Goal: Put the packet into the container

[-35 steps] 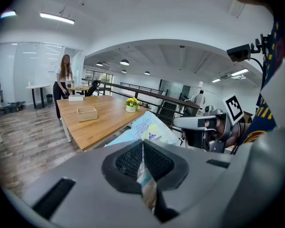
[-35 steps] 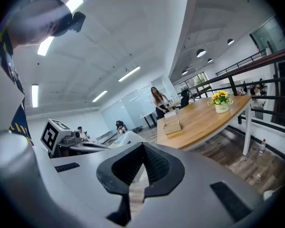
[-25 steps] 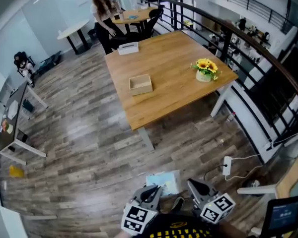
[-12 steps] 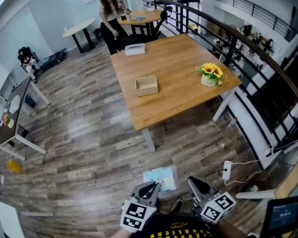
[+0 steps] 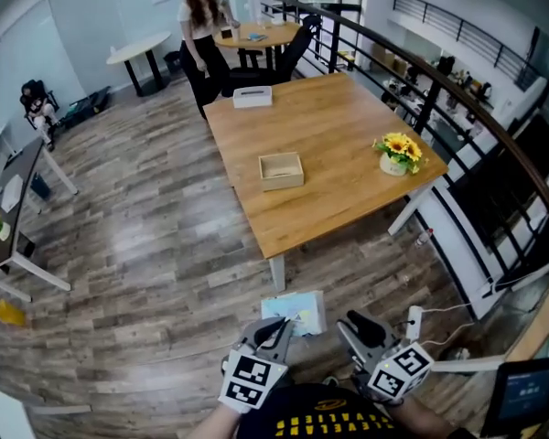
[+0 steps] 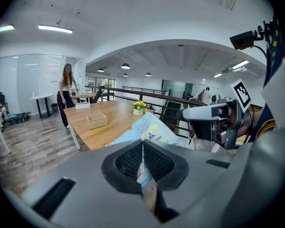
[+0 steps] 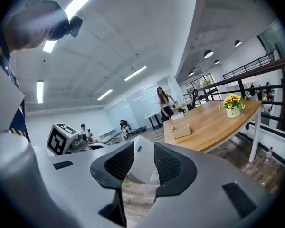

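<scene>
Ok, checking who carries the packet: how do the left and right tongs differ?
Left tongs are shut; right tongs stand apart, having just been opening. Left tongs pinch the packet; the right tongs press nothing, though its pale edge shows between them. Both face the wooden table.

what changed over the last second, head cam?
The right gripper has just opened its jaws; the packet shows between them, unpinched. The view has closed in slightly on the table and container. Unchanged: left gripper shut on the packet, container on the table.
</scene>
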`<state>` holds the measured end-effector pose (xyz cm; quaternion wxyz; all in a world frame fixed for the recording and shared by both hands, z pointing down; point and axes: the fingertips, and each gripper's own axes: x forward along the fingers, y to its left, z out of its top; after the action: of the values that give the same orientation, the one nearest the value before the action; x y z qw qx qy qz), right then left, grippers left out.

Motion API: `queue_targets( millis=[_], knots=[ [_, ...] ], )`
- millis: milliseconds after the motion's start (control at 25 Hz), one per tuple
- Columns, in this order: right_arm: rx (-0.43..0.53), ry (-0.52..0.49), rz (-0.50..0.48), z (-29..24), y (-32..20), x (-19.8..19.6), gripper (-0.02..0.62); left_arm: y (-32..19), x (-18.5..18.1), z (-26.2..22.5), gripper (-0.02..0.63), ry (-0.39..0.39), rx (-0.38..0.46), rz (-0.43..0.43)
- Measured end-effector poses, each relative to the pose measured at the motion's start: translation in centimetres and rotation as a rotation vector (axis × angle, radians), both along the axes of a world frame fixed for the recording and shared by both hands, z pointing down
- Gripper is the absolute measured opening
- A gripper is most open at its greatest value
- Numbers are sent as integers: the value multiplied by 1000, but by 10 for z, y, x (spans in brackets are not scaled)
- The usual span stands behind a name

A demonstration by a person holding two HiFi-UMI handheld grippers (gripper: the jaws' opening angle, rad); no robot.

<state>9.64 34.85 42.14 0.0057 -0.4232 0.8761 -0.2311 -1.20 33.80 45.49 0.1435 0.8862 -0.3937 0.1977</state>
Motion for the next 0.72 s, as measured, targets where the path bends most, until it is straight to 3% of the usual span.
queue_targets(
  millis=[320, 520, 720],
  knots=[
    [18, 48, 44, -11, -50, -44, 120, -61, -45, 1, 2, 4, 29, 31],
    [-6, 75, 14, -6, -70, -66, 121, -86, -56, -2, 2, 12, 34, 23],
    [-78, 37, -35, 13, -104, -75, 178, -118, -51, -3, 2, -15, 54, 14]
  ],
)
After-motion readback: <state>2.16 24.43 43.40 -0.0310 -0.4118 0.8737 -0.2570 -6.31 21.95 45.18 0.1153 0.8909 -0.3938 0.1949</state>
